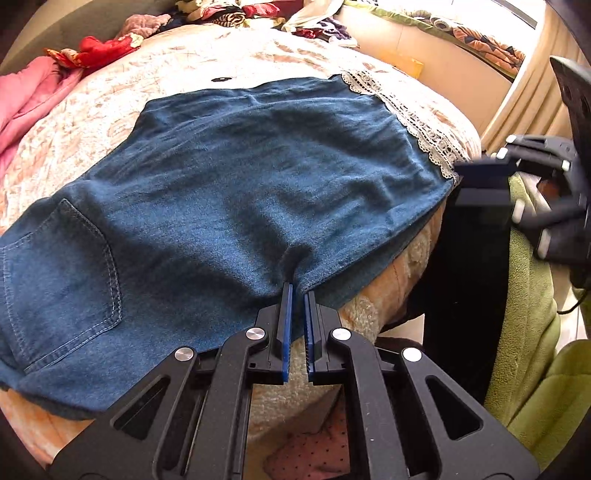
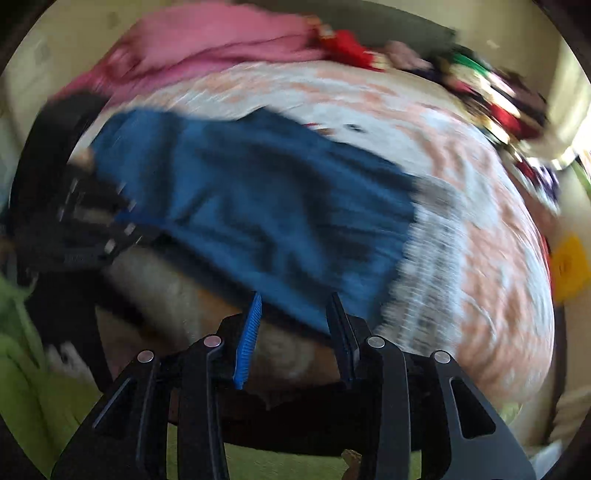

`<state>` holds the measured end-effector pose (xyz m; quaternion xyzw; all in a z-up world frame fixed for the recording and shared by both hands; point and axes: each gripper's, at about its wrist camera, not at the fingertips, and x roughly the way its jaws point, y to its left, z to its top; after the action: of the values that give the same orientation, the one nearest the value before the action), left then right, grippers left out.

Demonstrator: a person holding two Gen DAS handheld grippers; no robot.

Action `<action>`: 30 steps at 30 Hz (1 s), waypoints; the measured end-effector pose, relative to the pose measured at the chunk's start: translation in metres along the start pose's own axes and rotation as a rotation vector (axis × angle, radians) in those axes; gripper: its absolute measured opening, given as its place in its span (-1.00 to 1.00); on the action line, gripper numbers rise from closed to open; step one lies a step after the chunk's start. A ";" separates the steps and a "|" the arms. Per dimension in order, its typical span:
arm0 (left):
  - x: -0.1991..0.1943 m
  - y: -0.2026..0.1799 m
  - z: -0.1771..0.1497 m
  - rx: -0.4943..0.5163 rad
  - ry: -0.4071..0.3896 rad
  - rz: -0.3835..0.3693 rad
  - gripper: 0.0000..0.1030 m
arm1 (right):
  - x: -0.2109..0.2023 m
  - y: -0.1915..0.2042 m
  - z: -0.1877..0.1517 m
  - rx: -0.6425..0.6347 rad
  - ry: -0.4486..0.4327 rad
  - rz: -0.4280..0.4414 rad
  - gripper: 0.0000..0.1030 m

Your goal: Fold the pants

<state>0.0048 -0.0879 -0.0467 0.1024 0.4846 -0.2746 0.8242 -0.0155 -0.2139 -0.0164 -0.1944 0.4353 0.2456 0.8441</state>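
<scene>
Left wrist view: the pants [image 1: 236, 192], blue denim, lie flat on the bed [image 1: 221, 51], already doubled leg on leg, long axis running from the back pocket [image 1: 62, 266] at the left to the lace-trimmed hem [image 1: 413, 118] at the right. The left tongs [image 1: 298, 291] are narrow, pinching a small pucker of the pants' near edge at mid-length. The right tongs [image 1: 480, 184] hang just beyond the hem end, off the bed's corner. Right wrist view, blurred: the right tongs [image 2: 295, 299] stand wide, empty, just short of the pants' near edge. Judgement: the hem end is nearer the right tongs. Beyond the pants' far edge, open bedspread gives working room up to the clothes pile [image 1: 221, 14].
</scene>
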 end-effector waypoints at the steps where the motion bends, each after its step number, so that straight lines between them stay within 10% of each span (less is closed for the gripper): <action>1: -0.001 0.000 0.000 -0.001 -0.002 0.000 -0.96 | 0.006 0.007 0.002 -0.037 0.008 -0.016 -0.30; 5: -0.003 0.000 0.001 0.001 -0.003 0.001 -0.96 | 0.032 0.023 0.008 -0.143 0.057 -0.022 -0.30; 7: -0.003 0.000 0.001 0.003 0.002 0.000 -0.96 | 0.040 0.022 0.009 -0.159 0.080 -0.028 -0.85; 13: 0.001 0.001 -0.003 0.003 0.030 -0.017 -0.95 | 0.045 0.016 0.004 -0.131 0.119 0.047 -1.00; 16: 0.001 0.004 -0.005 -0.017 0.033 -0.036 -0.93 | 0.053 0.007 0.000 -0.084 0.140 0.077 -1.00; 21: -0.027 0.011 -0.009 -0.032 -0.021 -0.021 -0.28 | 0.017 -0.021 -0.009 0.047 0.044 0.156 -0.93; 30: -0.073 0.106 -0.023 -0.337 -0.111 0.192 0.08 | 0.014 -0.081 -0.014 0.249 0.032 0.067 -0.61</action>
<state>0.0182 0.0362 -0.0062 -0.0067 0.4654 -0.1151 0.8776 0.0299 -0.2834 -0.0267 -0.0775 0.4819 0.2145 0.8460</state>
